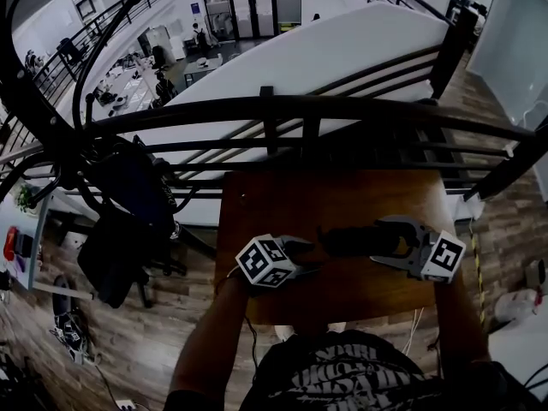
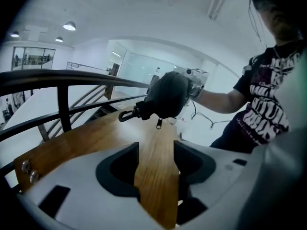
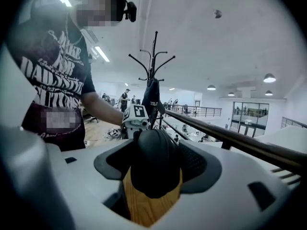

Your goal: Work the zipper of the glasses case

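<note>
Left forearm (image 1: 210, 332) and right forearm (image 1: 455, 315) extended forward. White plastic left gripper (image 1: 306, 255): jaws apart, empty. White plastic right gripper (image 1: 381, 241): jaws clamped on dark oval glasses case (image 1: 347, 240).

I am standing on an upper gallery of what is looking like an open-plan office or lab. A black metal railing (image 1: 300, 103) is running along the edge. Beyond it the lower floor is spreading out, with cluttered desks (image 1: 128, 80) and glass doors (image 1: 253, 11) at the far end. Round ceiling lights (image 3: 269, 77) are glowing overhead, and glass-walled rooms (image 3: 249, 113) are lining the far side behind another balustrade. A person (image 3: 125, 97) is standing among distant workstations. Up here a coat stand (image 3: 155, 61) is holding dark bags, a small wooden table (image 1: 282, 204) is sitting against the rail, and wood-plank flooring (image 1: 505, 221) is showing underfoot.
</note>
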The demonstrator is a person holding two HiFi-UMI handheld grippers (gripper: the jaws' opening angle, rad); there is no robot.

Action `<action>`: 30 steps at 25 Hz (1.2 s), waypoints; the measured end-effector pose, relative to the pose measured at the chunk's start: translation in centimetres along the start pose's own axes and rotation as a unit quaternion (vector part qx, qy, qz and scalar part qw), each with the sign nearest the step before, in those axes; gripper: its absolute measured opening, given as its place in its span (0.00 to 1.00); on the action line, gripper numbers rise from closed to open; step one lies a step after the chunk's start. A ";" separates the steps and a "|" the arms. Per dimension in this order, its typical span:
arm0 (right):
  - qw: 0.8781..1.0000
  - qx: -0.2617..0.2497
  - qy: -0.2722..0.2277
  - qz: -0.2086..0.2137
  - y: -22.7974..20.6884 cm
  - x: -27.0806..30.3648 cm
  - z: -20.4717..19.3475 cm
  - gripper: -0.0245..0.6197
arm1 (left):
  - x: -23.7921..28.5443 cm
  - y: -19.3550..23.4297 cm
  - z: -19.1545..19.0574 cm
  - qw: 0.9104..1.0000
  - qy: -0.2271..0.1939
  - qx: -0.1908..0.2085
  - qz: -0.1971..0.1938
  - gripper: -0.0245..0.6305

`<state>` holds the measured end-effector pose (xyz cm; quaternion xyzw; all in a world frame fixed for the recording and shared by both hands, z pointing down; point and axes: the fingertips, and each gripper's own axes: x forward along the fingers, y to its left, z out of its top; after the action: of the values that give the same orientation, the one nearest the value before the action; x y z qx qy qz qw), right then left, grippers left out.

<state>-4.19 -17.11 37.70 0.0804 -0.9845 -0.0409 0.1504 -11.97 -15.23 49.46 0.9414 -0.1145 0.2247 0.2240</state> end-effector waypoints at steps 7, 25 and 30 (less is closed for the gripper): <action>0.999 0.020 -0.042 -0.015 0.6 -0.3 1.8 0.48 | -1.3 -0.8 1.7 0.997 -0.060 -0.019 -0.048 0.34; 0.998 0.038 -0.037 -0.037 3.3 0.8 0.2 0.48 | -1.4 -2.1 0.4 0.997 -0.030 0.007 -0.066 0.13; 0.999 0.033 -0.008 -0.022 3.3 0.0 -1.3 0.48 | -0.6 -2.6 -0.1 0.998 0.002 0.009 -0.056 0.05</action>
<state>-4.25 -13.94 39.26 0.1065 -0.9845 -0.0127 0.1388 -11.69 -12.90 48.31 0.9481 -0.0591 0.2144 0.2275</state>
